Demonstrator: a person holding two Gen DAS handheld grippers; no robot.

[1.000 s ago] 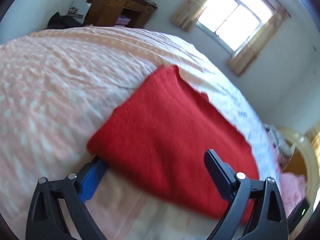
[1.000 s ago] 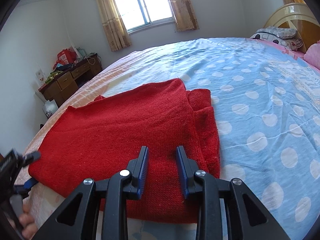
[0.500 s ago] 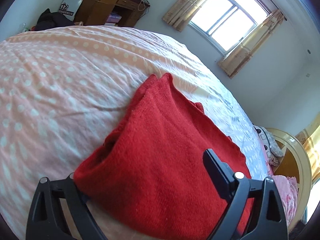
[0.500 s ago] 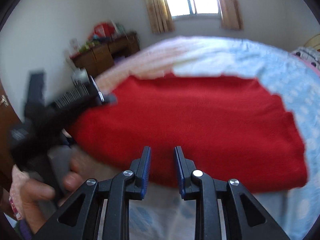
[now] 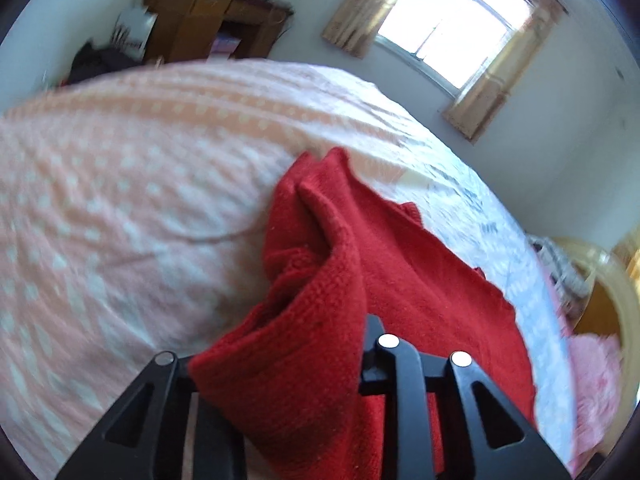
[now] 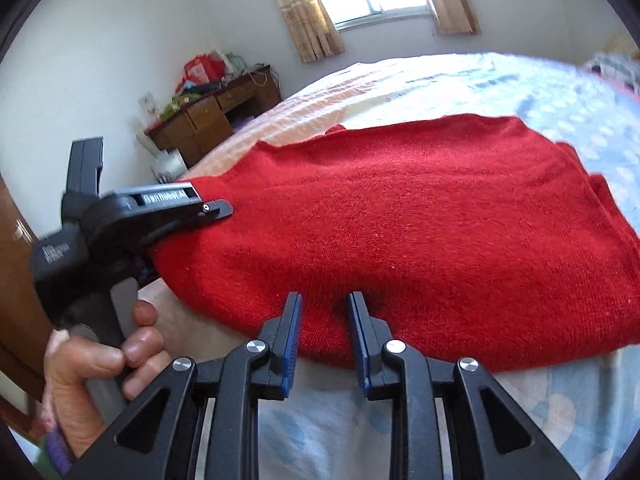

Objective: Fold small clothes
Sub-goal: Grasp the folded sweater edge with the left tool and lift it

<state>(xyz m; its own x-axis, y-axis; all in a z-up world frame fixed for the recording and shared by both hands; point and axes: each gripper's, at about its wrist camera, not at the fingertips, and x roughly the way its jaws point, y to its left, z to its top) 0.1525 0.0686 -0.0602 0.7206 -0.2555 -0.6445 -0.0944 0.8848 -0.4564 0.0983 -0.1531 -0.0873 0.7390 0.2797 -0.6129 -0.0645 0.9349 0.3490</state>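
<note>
A red knitted sweater [image 5: 400, 260] lies folded on the bed. My left gripper [image 5: 304, 344] is closing on its left corner. The cloth is bunched and raised between the jaws and hides the left finger. In the right wrist view the same sweater [image 6: 420, 220] spreads wide and flat, and the left gripper [image 6: 212, 210] bites its left end, held by a hand [image 6: 92, 368]. My right gripper [image 6: 324, 312] stands at the sweater's near edge, jaws a narrow gap apart. The flat hem shows between them, not pinched.
The bed cover [image 5: 120, 200] is peach with white dots on the left and turns blue [image 6: 560, 92] toward the right. A cluttered wooden desk [image 6: 208, 116] stands by the far wall. A headboard [image 5: 608, 280] and pink bedding [image 5: 592, 364] are at the right.
The left jaws went from wide apart to closed on the sweater's corner, which bunched and rose. The right gripper swung left and came down to the sweater's near edge.
</note>
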